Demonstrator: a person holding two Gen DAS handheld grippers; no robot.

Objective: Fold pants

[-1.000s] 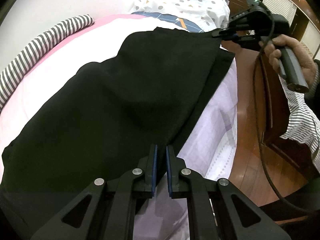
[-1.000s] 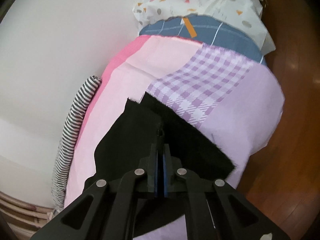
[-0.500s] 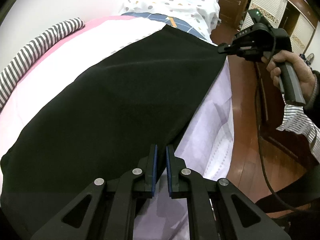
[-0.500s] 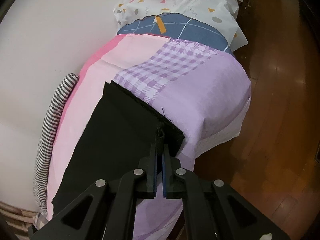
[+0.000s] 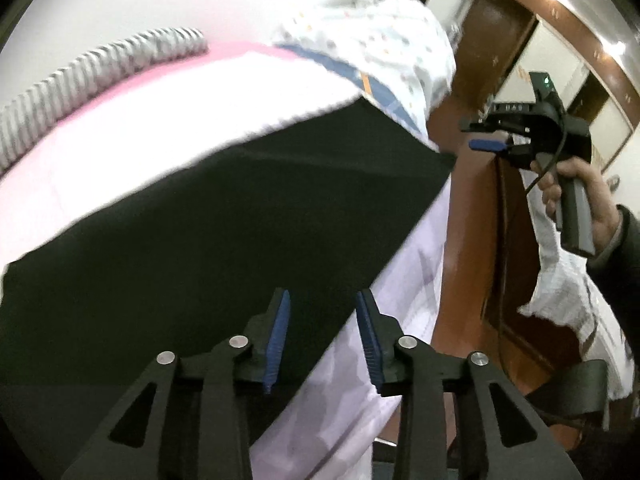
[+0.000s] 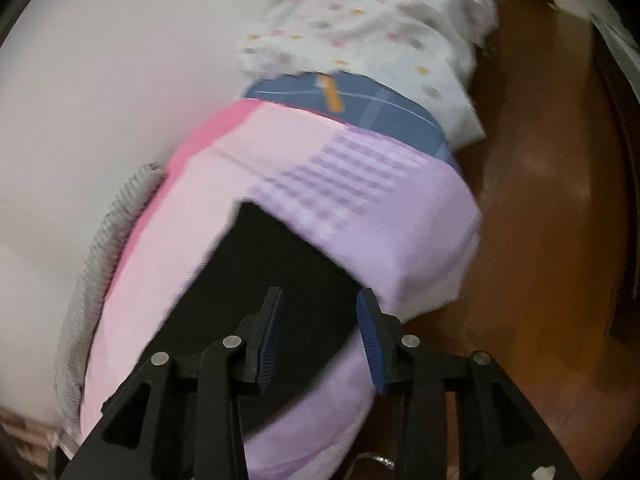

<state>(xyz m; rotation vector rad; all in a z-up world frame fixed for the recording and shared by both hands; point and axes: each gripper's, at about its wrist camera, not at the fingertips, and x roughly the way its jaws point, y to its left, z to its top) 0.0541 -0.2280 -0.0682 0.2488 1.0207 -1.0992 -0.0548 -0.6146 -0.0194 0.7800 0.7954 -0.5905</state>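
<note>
Across the bed: one pair of black pants (image 5: 224, 232) lies spread flat on the pink and lilac bedding (image 6: 420, 216), and it's the only garment I'm working.
Left claw (image 5: 322, 338): mine, blue pads apart, gripping nothing; it hovers over the near right edge of the cloth.
Right claw (image 6: 318, 338): also spread wide and empty, poised above the far end of the pants, right beside that end's edge.
Right claw from the left view (image 5: 486, 145): off the far right corner of the fabric, over the floor side, no cloth in it.
Long axis: the pants run from near left to far right along the bed, one claw at each end of the right-hand edge.
Which way from me: black cloth sits just ahead and left of both claws.
Nearer hand: judging by this, each claw is closest to its own end, so neither needs to cross.
Count: one pants, two claws, one striped bolster (image 5: 80, 76) at far left, one dotted quilt (image 6: 380, 20) beyond.
Next call: probably regrip both ends and carry them over.
</note>
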